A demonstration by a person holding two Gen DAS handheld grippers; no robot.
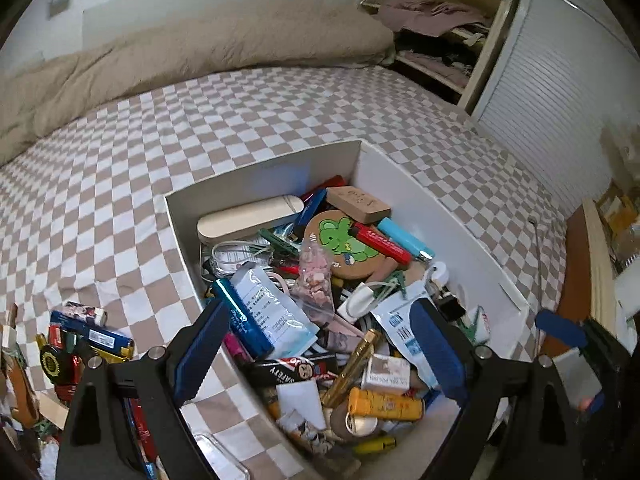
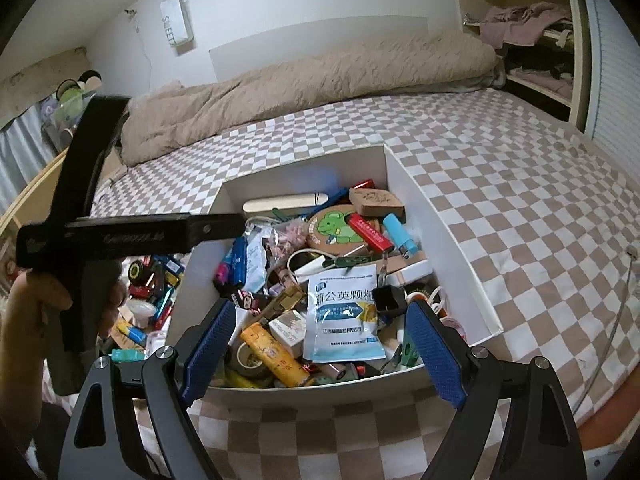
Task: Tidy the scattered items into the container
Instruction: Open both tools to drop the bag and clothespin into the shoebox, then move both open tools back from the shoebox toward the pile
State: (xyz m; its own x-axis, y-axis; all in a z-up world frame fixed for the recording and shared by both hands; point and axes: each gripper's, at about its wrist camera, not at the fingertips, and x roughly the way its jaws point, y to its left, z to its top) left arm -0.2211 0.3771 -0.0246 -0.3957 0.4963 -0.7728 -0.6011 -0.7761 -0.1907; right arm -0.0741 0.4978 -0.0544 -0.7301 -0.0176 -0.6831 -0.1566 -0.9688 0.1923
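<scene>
Both grippers hang over the box with jaws spread wide, nothing in them: left gripper point(image 1: 320, 344), right gripper point(image 2: 320, 344). The white box point(image 1: 264, 172) sits on the checkered bed point(image 1: 160, 128), stuffed with junk. More loose items point(image 1: 80, 344) lie just left of it. Beige duvet point(image 1: 200, 40) is bunched along the far wall.
</scene>
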